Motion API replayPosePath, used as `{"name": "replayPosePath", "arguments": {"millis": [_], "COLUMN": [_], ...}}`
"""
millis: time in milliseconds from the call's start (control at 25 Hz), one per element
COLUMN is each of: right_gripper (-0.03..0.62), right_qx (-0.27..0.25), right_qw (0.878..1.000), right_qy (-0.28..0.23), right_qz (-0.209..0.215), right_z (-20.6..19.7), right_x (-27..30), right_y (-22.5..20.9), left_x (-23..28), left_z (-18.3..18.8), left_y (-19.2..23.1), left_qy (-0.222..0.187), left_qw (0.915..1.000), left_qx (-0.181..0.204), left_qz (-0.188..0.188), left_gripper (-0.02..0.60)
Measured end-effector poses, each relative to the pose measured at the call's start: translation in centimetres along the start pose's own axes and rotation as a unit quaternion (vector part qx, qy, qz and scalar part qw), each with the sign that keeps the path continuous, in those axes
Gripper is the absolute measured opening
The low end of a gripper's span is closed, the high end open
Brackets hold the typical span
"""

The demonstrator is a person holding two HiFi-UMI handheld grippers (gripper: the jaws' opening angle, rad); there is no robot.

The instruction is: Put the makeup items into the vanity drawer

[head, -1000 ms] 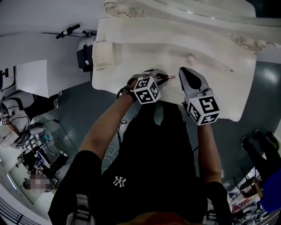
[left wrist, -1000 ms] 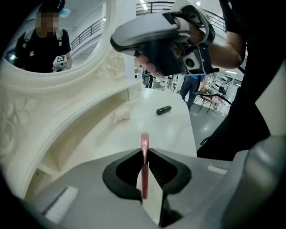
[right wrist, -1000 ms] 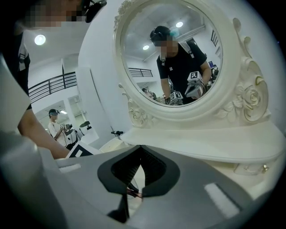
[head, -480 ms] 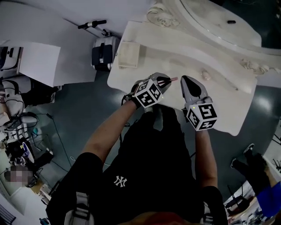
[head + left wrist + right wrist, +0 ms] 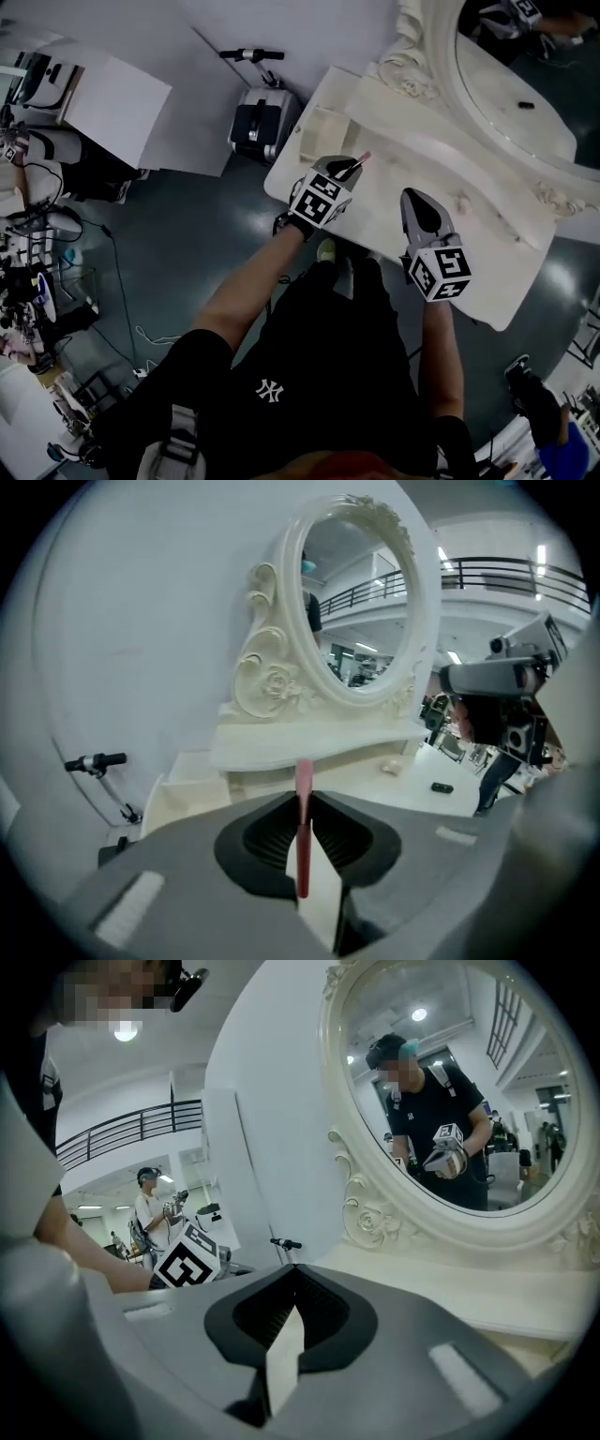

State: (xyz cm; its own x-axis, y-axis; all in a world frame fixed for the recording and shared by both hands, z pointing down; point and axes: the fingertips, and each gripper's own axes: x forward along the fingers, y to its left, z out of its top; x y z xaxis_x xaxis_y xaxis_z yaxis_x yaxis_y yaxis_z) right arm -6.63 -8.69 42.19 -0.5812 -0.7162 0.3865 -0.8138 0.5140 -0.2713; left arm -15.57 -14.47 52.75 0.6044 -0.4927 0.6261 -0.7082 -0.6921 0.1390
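Note:
My left gripper (image 5: 345, 172) (image 5: 302, 803) is shut on a thin pink makeup stick (image 5: 303, 832), whose pale tip (image 5: 362, 158) pokes out past the jaws. It hovers over the left part of the white vanity top (image 5: 380, 202), close to a square open compartment (image 5: 322, 127) at that end. My right gripper (image 5: 418, 208) (image 5: 292, 1277) is over the middle of the top, shut with nothing in it. A small pale item (image 5: 461, 199) (image 5: 392, 767) and a small black item (image 5: 441, 787) lie further right on the top.
The oval mirror (image 5: 511, 75) (image 5: 459, 1082) in its carved frame stands at the back of the vanity. A dark suitcase (image 5: 258, 127) and a scooter handlebar (image 5: 251, 54) are on the floor at the vanity's left. Other people stand in the room behind.
The head view has swung, so the vanity now sits upper right. My left gripper with the pink stick has moved nearer the vanity's left end. The right gripper stays shut over the top.

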Motion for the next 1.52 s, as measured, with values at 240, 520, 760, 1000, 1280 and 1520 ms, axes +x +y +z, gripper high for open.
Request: {"name": "replayPosePath", "arguments": {"millis": [240, 520, 760, 1000, 1280, 1520], "right_gripper": [0.021, 0.021, 0.021, 0.023, 0.021, 0.023], "right_qx": [-0.005, -0.002, -0.009, -0.022, -0.017, -0.005], "right_qw": [1.000, 1.000, 1.000, 0.999, 0.999, 1.000], "right_qy": [0.005, 0.005, -0.003, -0.006, -0.004, -0.003], "right_qz": [0.005, 0.000, 0.016, 0.043, 0.049, 0.030], "right_z": [0.3, 0.7, 1.4, 2.3, 2.2, 1.8], "right_x": [0.6, 1.3, 3.3, 6.1, 6.8, 6.3], "right_y": [0.7, 0.2, 1.3, 3.0, 3.3, 2.3], "left_x": [-1.1, -0.7, 0.2, 0.8, 1.0, 1.1], "left_z": [0.4, -0.1, -0.9, -0.9, -0.9, -0.2], "left_y": [5.0, 8.8, 10.4, 11.7, 12.2, 11.7], "left_qy": [-0.017, -0.017, -0.011, -0.010, -0.013, -0.019], "left_qw": [0.9966, 0.9893, 0.9838, 0.9801, 0.9788, 0.9813], "left_qx": [-0.051, -0.097, -0.127, -0.140, -0.147, -0.135], "left_qz": [0.062, 0.108, 0.126, 0.140, 0.142, 0.135], "left_gripper": [0.050, 0.050, 0.049, 0.049, 0.071, 0.071]}}
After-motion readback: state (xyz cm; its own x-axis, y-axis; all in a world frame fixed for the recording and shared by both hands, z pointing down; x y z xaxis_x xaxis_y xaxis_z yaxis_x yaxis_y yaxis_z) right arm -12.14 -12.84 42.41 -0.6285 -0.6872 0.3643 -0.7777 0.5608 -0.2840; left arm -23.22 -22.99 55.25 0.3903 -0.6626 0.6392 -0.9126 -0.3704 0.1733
